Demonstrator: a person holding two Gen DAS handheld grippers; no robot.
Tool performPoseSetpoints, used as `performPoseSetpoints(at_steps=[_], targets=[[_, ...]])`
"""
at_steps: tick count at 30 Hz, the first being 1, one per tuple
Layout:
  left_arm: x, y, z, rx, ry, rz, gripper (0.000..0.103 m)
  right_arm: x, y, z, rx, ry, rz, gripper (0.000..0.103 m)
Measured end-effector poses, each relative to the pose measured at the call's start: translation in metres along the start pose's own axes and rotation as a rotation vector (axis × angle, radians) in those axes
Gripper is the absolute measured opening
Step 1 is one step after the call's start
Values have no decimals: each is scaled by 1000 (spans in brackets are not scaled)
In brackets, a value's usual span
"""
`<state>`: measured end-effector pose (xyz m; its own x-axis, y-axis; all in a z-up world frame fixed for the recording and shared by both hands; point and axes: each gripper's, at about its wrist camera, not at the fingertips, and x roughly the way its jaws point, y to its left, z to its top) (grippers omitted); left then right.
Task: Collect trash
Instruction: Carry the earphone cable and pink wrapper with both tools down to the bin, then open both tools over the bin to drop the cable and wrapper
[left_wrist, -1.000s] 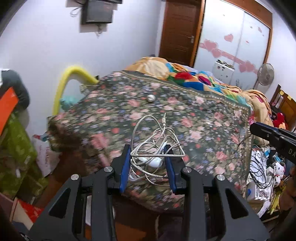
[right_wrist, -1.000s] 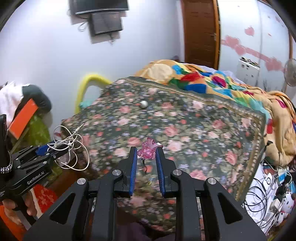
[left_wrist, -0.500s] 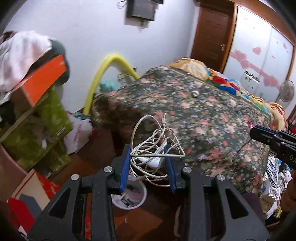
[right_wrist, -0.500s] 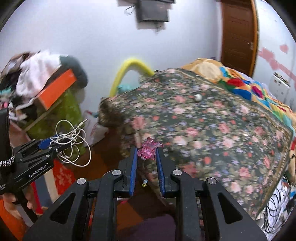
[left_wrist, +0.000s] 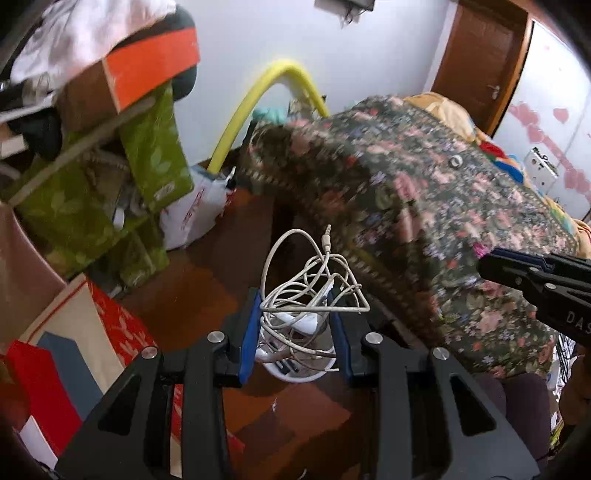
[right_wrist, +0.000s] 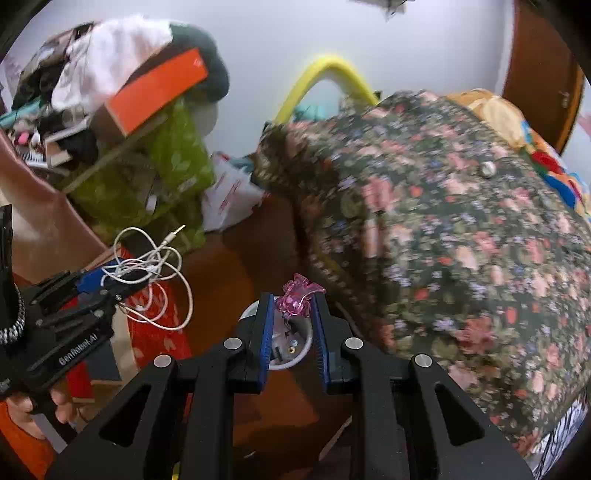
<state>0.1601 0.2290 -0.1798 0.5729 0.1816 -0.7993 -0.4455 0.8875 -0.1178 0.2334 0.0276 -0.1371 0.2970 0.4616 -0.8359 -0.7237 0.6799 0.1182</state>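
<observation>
My left gripper (left_wrist: 295, 314) is shut on a tangle of white cable with earphones (left_wrist: 308, 291), its audio plug sticking up. Below it on the brown floor stands a small white bin (left_wrist: 299, 371) with a few items inside. My right gripper (right_wrist: 291, 306) is shut on a small pink translucent plastic piece (right_wrist: 297, 295), held above the same white bin (right_wrist: 291, 360). In the right wrist view the left gripper (right_wrist: 92, 280) with the cable tangle (right_wrist: 147, 273) is at the left. The right gripper's tip (left_wrist: 495, 267) shows at the right of the left wrist view.
A bed with a dark floral cover (left_wrist: 461, 221) fills the right side. Green boxes (left_wrist: 110, 192), an orange box (left_wrist: 147, 70) and clothes pile up at the left. A white plastic bag (left_wrist: 192, 214) and a yellow hoop (left_wrist: 258, 96) are by the wall. Red and cream cartons (left_wrist: 92, 339) lie on the floor.
Both grippers have swung left off the bed and sunk toward the floor, each keeping its hold. The white bin has come into view under them.
</observation>
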Motion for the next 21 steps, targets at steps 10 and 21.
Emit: performPoseSetpoints(at_steps=[10,21], targets=[[44,15,-3,-47,97,-9,35,65,30,24,-17,155,69,25],[91,-6,13,-53,223,-63,47,61,8,24,2,148,30,32]])
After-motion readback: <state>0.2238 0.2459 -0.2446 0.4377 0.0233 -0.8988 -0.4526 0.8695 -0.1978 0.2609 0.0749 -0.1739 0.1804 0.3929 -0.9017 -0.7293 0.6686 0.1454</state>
